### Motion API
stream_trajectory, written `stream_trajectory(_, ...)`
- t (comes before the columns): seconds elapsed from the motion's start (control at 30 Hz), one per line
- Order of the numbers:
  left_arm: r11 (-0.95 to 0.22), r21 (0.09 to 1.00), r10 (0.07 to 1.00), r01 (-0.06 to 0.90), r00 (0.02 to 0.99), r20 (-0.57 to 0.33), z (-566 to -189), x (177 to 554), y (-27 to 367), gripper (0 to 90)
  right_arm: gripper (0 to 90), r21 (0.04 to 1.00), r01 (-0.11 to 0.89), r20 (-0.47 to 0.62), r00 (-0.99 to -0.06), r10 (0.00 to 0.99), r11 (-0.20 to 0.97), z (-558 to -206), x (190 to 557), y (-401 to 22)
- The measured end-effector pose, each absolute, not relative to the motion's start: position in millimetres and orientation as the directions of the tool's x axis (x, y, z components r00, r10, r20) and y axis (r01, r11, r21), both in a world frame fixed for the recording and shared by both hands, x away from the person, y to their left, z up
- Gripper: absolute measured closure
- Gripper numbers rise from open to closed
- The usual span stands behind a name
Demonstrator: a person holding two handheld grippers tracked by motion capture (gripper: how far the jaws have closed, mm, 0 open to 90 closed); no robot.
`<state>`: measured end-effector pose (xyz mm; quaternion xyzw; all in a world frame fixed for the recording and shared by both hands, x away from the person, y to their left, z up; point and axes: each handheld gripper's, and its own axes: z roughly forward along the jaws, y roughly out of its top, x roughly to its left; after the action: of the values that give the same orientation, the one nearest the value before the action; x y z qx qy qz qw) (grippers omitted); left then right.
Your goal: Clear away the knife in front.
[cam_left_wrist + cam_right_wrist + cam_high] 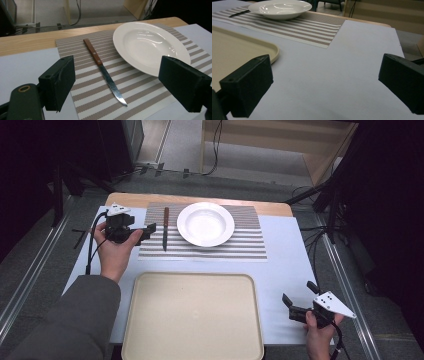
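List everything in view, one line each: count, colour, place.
plate: 1, white, on the placemat, right of the knife
knife: 1, brown handle and steel blade, on the placemat's left part
placemat: 1, beige-and-white striped, far half of the table
tray: 1, cream, empty, near edge
table: 1, pale top with wood far edge
left gripper: 1, black, open, by the placemat's left edge
right gripper: 1, black, open, right of the tray

- A knife (103, 72) and a plate (150, 46) are crowding the striped mat (140, 92), lying close together but apart.
- The tray (192, 317) is sitting bare near the front edge.
- Open tabletop (342, 75) is stretching between tray and right edge.
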<state>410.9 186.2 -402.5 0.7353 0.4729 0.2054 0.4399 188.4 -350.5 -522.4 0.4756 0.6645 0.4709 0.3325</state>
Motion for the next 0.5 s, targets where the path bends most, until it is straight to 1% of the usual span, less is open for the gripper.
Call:
stream_trajectory(0.07, -0.172, 0.834, 0.879, 0.525, 0.464, -0.111, -402.7, 417.3, 180.8, 17.0, 0.0, 0.942, 0.318, 0.005, -0.326, 0.945, 0.105, -522.5, 188.4, -350.4)
stream_trajectory(0.3, -0.19, 0.806, 0.888, 0.561, 0.449, -0.103, -405.0, 442.3, 162.3, 20.1, 0.0, 0.943, 0.316, 0.003, -0.321, 0.947, 0.104, -522.5, 188.0, -350.1)
stream_trajectory(0.33, -0.191, 0.797, 0.892, 0.572, 0.44, -0.103, -405.8, 450.0, 157.5, 22.0, 0.0, 0.944, 0.317, 0.009, -0.319, 0.948, 0.097, -522.5, 188.1, -350.7)
stream_trajectory(0.47, -0.191, 0.785, 0.896, 0.589, 0.431, -0.106, -407.2, 460.7, 151.9, 24.4, 0.0, 0.944, 0.317, 0.009, -0.318, 0.948, 0.097, -522.6, 188.1, -350.7)
stream_trajectory(0.5, -0.187, 0.779, 0.899, 0.598, 0.424, -0.109, -409.5, 467.4, 148.4, 26.8, 0.0, 0.943, 0.317, 0.006, -0.317, 0.948, 0.1, -522.6, 188.2, -350.2)
